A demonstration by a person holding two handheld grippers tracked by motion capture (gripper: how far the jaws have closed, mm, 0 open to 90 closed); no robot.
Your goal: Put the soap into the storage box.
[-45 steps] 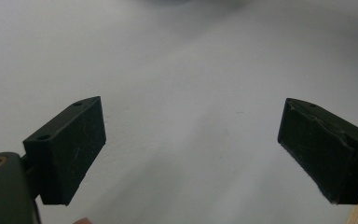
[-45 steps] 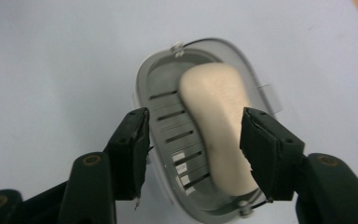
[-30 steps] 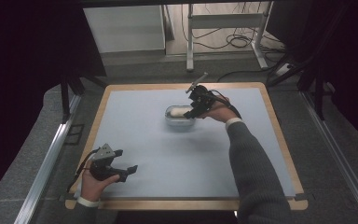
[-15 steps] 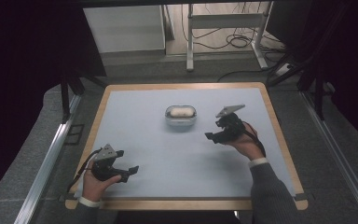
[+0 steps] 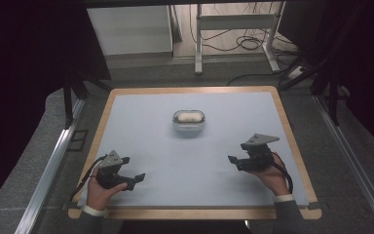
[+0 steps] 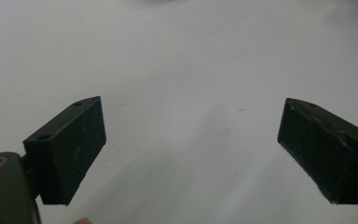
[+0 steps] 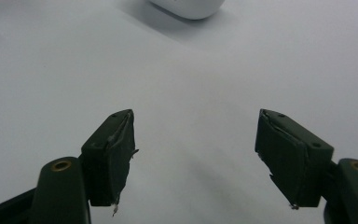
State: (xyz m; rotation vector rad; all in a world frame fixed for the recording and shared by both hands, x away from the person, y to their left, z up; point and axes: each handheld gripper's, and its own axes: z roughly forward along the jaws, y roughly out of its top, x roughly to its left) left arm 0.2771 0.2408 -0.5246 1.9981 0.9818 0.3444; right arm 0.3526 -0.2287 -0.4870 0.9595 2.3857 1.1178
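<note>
my right gripper [image 7: 193, 158] has its jaws spread wide with nothing between them but bare mat; the black pads [image 7: 116, 158] look frayed at their inner edges. my left gripper [image 6: 191, 149] is spread just as wide, also empty, its pads [image 6: 70, 149] hanging over plain pale surface.

from above, i see the right gripper [image 5: 238, 161] low on the mat, well apart from the small white case [image 5: 188, 119] and off to the case's right and nearer to me. its jaws point leftward across the mat, and the grey three-cornered plate sits on top of it. my right hand [image 5: 269, 171] wraps the handle from behind, with a dark sleeve at the wrist.

the left gripper [image 5: 135, 178] is on the other side of the case, well apart from it, to its left and nearer to me. my left hand [image 5: 102, 187] holds it, and a cable loops off beside the hand.

the case lies by itself on the pale blue mat [image 5: 151, 146], roughly between the two grippers but farther from me than either, touched by neither. it is rounded, whitish with a clear-looking rim, and i cannot tell whether it is shut. in the right gripper view the case [image 7: 189, 7] shows at the top edge, ahead of the jaws and a bit left of their centre line.

a wooden border [image 5: 285, 122] frames the mat on all sides of the case.
</note>
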